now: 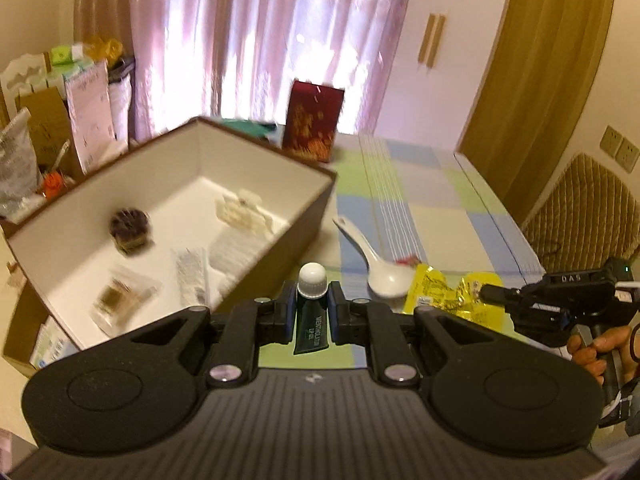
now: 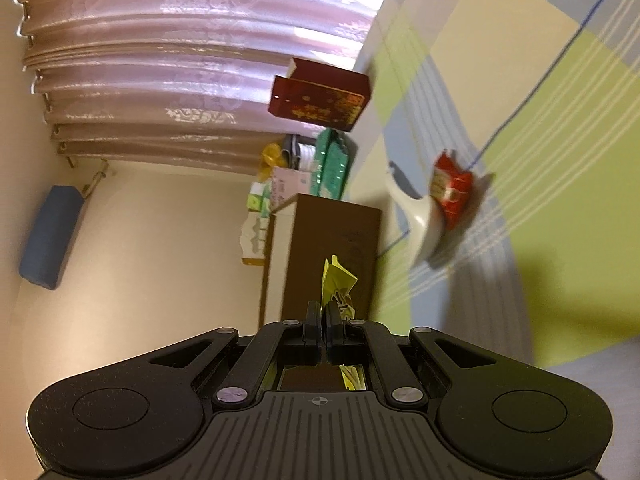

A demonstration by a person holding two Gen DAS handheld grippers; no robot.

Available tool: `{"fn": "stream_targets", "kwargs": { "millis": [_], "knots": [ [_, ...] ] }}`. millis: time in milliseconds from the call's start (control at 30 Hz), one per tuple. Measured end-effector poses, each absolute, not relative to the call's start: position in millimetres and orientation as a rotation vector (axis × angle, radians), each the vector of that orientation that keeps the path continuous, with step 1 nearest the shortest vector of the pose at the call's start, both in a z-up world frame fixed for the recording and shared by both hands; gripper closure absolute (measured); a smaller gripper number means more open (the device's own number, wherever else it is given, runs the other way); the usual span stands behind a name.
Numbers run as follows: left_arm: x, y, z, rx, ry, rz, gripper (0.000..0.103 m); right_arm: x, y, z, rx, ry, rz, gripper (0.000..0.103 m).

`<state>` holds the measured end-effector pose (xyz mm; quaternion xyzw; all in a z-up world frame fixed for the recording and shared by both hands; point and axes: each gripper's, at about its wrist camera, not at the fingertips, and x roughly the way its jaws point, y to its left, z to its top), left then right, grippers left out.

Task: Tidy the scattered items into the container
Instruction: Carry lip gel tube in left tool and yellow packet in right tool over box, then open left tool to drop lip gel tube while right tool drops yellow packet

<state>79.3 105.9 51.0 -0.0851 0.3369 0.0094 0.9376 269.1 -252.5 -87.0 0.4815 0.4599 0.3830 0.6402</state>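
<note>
My left gripper (image 1: 311, 312) is shut on a dark green lip gel tube (image 1: 311, 328) with a white cap, held just right of the brown box (image 1: 308, 216), which has a white inside and holds several small items. My right gripper (image 2: 324, 316) is shut on a yellow wrapper (image 2: 338, 284); the view is rolled sideways, facing the box's outer wall (image 2: 332, 248). The right gripper (image 1: 496, 294) also shows in the left wrist view, over yellow wrappers (image 1: 452, 292). A white spoon (image 1: 380, 268) (image 2: 420, 216) lies on the checked tablecloth beside a red wrapper (image 2: 452, 188).
A dark red gift box (image 1: 314, 122) (image 2: 320, 98) stands at the table's far edge before pink curtains. Cartons and packets (image 1: 60, 128) pile up left of the box. A padded chair (image 1: 588, 208) stands at the table's right side.
</note>
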Motion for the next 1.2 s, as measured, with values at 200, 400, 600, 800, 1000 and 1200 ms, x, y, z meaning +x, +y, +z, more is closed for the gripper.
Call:
{"fn": "stream_targets", "kwargs": {
  "millis": [200,400,600,800,1000,1200],
  "knots": [
    [75.4,149.7,72.1,-0.164,0.647,0.091,0.091,268.8,-238.5,-73.2,1.116,1.018,0.901,0.097],
    [82.9,189.1,69.8,-0.154,0.681,0.116,0.091,278.6,-214.8,-58.7,1.142,0.995,0.94,0.097],
    [101.0,212.8,38.6,-0.148,0.813,0.092,0.091,293.9,-183.9,-37.9,1.136,0.955,1.005,0.097],
    [127.2,225.2,-0.4,-0.121,1.014,0.062,0.091,303.5,-152.6,-29.4,1.101,0.966,1.038,0.097],
    [146.5,234.2,-26.4,-0.114,1.138,0.006,0.091,314.0,-123.3,-22.8,1.06,0.973,1.06,0.097],
    [154.0,235.0,-37.1,-0.115,1.171,-0.05,0.083,325.7,-90.5,-16.6,1.0,0.983,1.076,0.097]
  ]
}}
